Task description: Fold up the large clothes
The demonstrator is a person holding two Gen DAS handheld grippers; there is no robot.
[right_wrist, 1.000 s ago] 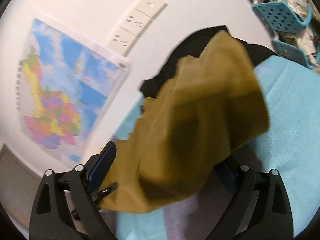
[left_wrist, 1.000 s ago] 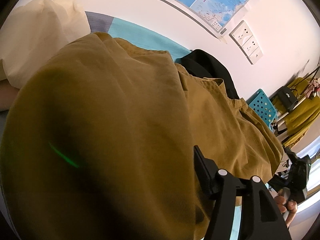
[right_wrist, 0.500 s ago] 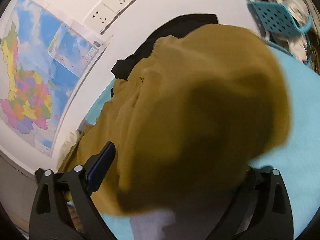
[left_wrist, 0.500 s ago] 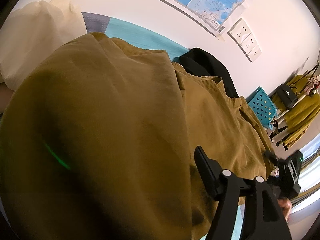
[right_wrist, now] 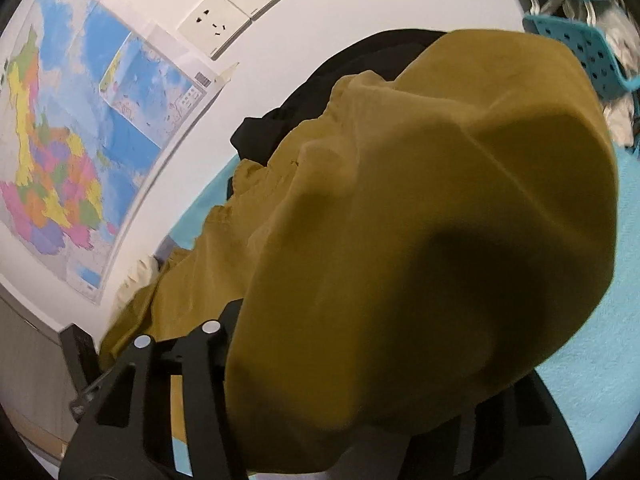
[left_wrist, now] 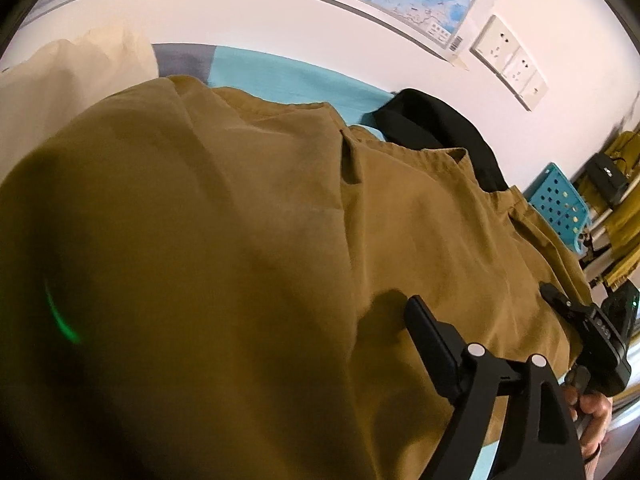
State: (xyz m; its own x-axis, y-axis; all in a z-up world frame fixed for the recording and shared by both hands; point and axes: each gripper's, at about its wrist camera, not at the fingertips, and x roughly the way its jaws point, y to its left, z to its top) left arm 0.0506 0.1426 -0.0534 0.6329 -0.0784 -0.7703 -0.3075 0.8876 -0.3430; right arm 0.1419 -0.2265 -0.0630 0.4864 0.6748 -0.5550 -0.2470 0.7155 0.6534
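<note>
My left hand-held gripper (left_wrist: pixel 280 360) opening over mustard garment (left_wrist: pixel 240 240); right hand-held gripper (right_wrist: pixel 360 380) closing, cloth between; only right view shows map (right_wrist: pixel 72 152) fully.

No legible text. Wall map (right_wrist: pixel 60 152) upper left has print and a barcode (right_wrist: pixel 203 79), both too small to read.

Garment (left_wrist: pixel 248 240) mustard-brown, plain. Bed sheet (left_wrist: pixel 288 80) turquoise. Jacket (left_wrist: pixel 436 120) black. Basket (left_wrist: pixel 560 204) turquoise, perforated. Map (right_wrist: pixel 60 152) multicoloured. Pillow (left_wrist: pixel 60 92) cream.
</note>
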